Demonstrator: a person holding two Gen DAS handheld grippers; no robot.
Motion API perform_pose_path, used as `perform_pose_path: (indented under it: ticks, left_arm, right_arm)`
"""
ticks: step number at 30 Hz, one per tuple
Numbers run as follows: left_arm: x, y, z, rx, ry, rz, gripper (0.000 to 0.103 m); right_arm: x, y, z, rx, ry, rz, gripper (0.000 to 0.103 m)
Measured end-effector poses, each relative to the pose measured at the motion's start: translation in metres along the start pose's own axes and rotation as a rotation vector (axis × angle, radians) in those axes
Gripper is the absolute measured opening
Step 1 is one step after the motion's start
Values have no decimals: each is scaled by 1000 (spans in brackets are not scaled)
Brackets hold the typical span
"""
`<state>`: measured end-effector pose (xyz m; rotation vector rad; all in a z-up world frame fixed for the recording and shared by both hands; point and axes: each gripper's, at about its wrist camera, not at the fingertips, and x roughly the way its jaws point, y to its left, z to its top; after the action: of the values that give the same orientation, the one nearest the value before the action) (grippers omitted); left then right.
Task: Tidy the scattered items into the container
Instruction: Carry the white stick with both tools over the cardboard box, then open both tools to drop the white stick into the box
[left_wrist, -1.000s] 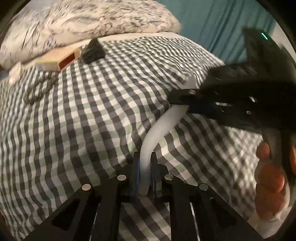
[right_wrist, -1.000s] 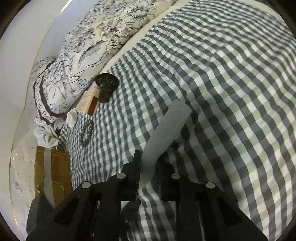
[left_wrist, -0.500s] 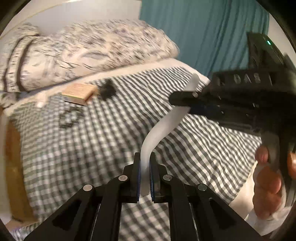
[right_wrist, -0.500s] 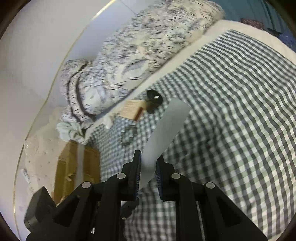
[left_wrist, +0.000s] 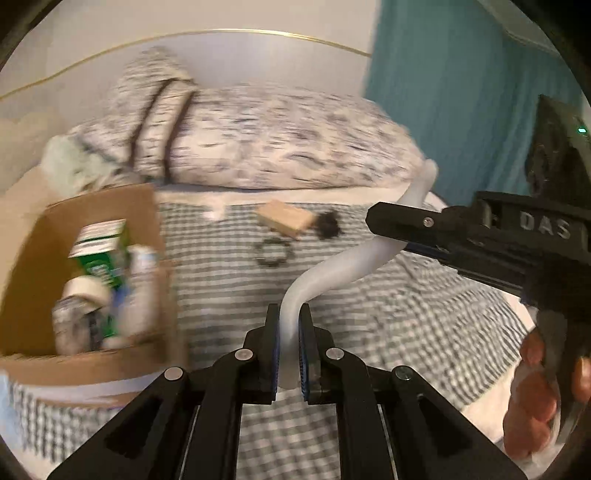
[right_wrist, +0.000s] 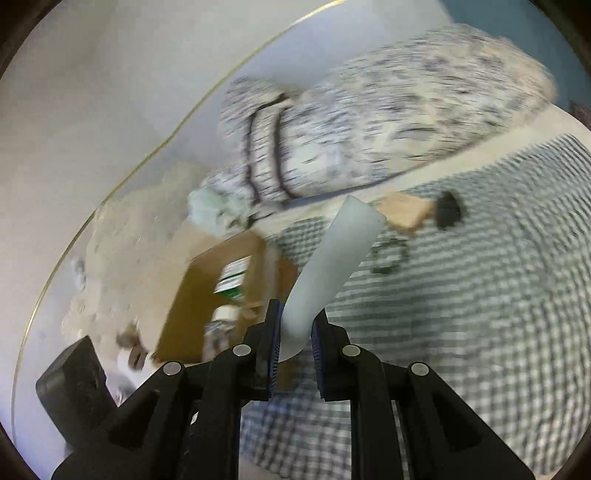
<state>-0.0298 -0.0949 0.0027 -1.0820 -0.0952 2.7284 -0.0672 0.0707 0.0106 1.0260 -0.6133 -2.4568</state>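
Both grippers hold one bendy white strip (left_wrist: 334, 271) in the air above the checked bed. My left gripper (left_wrist: 289, 334) is shut on its near end. In the left wrist view my right gripper (left_wrist: 388, 225) clamps the strip farther along from the right side. In the right wrist view my right gripper (right_wrist: 296, 326) is shut on the white strip (right_wrist: 332, 266), which sticks up and away. The open cardboard box (left_wrist: 33, 266) (right_wrist: 192, 295) stands at the left beside the bed, with a green carton (left_wrist: 99, 254), a tape roll (left_wrist: 86, 291) and other items inside.
On the checked cover (left_wrist: 388, 317) near the pillows lie a tan box (left_wrist: 284, 219), a dark clump (left_wrist: 328, 227) and a dark ring of beads (left_wrist: 272, 253). Patterned pillows (left_wrist: 280, 147) lie behind them. A teal curtain (left_wrist: 461, 110) hangs at the right. A person's hand (left_wrist: 535, 398) grips the right tool.
Both grippers have risen with the strip and swung left. The cardboard box with its contents has come into view, and the bed items now look farther off.
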Motion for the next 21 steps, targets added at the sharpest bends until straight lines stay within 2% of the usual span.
perform_pose_path:
  ticks: [5, 9, 13, 16, 18, 19, 20, 21]
  left_arm:
    - [-28, 74, 5, -140, -52, 89, 8]
    - [-38, 119, 11, -200, -68, 132, 8]
    - [-32, 144, 14, -227, -59, 172, 8]
    - [-22, 154, 13, -227, -49, 220, 13]
    - [-14, 160, 13, -221, -30, 234, 39]
    - [-9, 162, 11, -215, -19, 235, 73]
    - [-4, 166, 10, -212, -14, 240, 99]
    - [-2, 169, 8, -216, -24, 250, 103]
  right_arm:
    - [46, 67, -4, -110, 47, 76, 15]
    - [76, 106, 2, -141, 69, 130, 18]
    - [110, 119, 11, -153, 88, 129, 19]
    - [144, 113, 17, -78, 149, 197, 22]
    - [162, 111, 21, -62, 167, 216, 27]
    - [170, 111, 22, -60, 168, 216, 33]
    - [176, 111, 23, -59, 164, 207, 56]
    - [183, 111, 24, -56, 162, 181, 79]
